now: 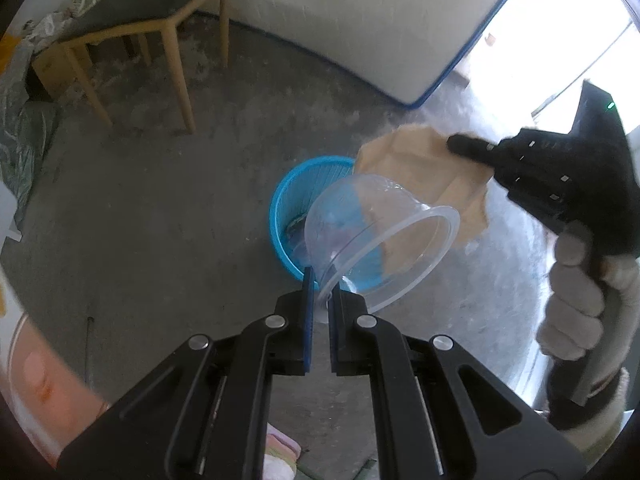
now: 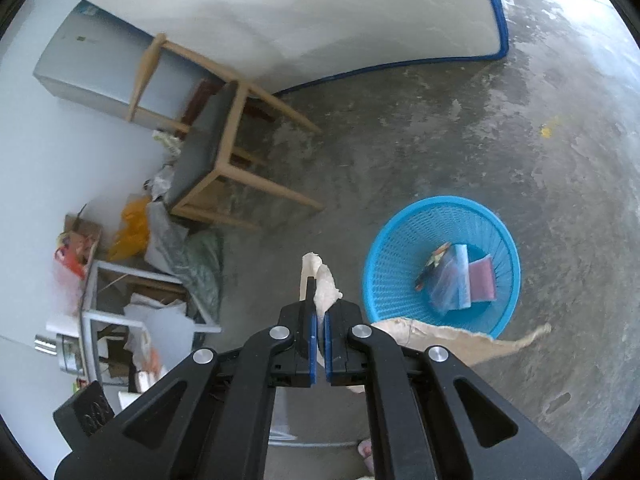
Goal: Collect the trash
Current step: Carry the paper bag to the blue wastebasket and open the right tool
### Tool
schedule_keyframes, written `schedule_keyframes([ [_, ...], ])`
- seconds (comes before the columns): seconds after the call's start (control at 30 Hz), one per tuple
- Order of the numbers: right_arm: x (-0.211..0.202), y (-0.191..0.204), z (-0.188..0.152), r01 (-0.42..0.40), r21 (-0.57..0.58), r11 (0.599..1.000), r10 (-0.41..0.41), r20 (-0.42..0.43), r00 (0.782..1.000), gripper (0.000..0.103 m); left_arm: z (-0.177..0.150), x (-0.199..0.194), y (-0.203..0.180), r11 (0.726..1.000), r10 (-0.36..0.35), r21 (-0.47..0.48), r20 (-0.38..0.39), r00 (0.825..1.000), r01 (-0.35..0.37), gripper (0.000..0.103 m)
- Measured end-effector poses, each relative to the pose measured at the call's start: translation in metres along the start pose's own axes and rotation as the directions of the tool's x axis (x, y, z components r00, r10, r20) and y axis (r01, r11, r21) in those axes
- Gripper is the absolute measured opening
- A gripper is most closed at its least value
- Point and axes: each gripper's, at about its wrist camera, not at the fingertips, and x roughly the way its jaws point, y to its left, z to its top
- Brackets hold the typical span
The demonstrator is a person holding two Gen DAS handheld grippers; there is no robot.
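My left gripper [image 1: 320, 292] is shut on the rim of a clear plastic bowl [image 1: 380, 236], held tilted above a blue mesh waste basket [image 1: 288, 196] on the concrete floor. My right gripper [image 2: 320, 312] is shut on a crumpled brown paper bag [image 2: 452, 340], held left of and above the basket [image 2: 400, 248]. The basket holds a few plastic wrappers [image 2: 460, 276]. In the left wrist view the right gripper [image 1: 472, 146] and the bag [image 1: 420, 160] hang just right of the basket.
A wooden chair [image 1: 152, 12] stands at the back left, also in the right wrist view [image 2: 216, 152]. A white mattress with blue piping [image 1: 360, 20] leans on the wall. Bags and clutter [image 2: 160, 240] and a metal frame [image 2: 120, 304] lie left.
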Motion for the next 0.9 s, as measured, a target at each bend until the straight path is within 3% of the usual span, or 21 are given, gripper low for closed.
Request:
schedule_keyframes([
  [0.23, 0.040, -0.019, 0.018, 0.030, 0.025, 0.999, -0.030, -0.012, 0.999, 0.005, 0.025, 0.053, -0.015, 1.000, 0.012, -0.006, -0.039, 0.999, -0.012, 0.005],
  [0.27, 0.045, -0.021, 0.020, 0.035, 0.026, 0.999, -0.034, -0.018, 0.999, 0.006, 0.027, 0.060, -0.016, 1.000, 0.007, -0.017, -0.042, 0.999, -0.008, 0.009],
  [0.3, 0.049, -0.024, 0.022, 0.041, 0.027, 0.999, -0.040, -0.025, 0.999, 0.006, 0.027, 0.067, -0.016, 1.000, 0.003, -0.029, -0.062, 0.998, -0.005, 0.022],
  [0.37, 0.063, -0.035, 0.025, 0.066, 0.034, 0.997, -0.064, -0.061, 0.996, 0.011, 0.026, 0.075, -0.018, 0.999, 0.004, -0.046, -0.097, 0.995, -0.008, 0.037],
  [0.4, 0.070, -0.041, 0.025, 0.083, 0.036, 0.996, -0.080, -0.086, 0.993, 0.017, 0.027, 0.077, -0.019, 0.999, 0.002, -0.049, -0.098, 0.995, -0.006, 0.037],
  [0.57, 0.078, -0.064, 0.022, 0.111, 0.062, 0.992, -0.104, -0.112, 0.988, 0.032, 0.026, 0.059, -0.024, 1.000, -0.010, -0.028, -0.048, 0.999, 0.009, 0.039],
  [0.83, 0.070, -0.072, 0.011, 0.083, 0.074, 0.994, -0.074, -0.112, 0.991, 0.033, 0.023, 0.008, -0.017, 1.000, -0.002, -0.024, 0.040, 0.999, 0.003, 0.039],
  [0.9, 0.062, -0.066, 0.006, 0.065, 0.060, 0.996, -0.059, -0.109, 0.992, 0.033, 0.020, -0.009, -0.015, 1.000, -0.006, -0.020, 0.064, 0.998, 0.007, 0.044],
])
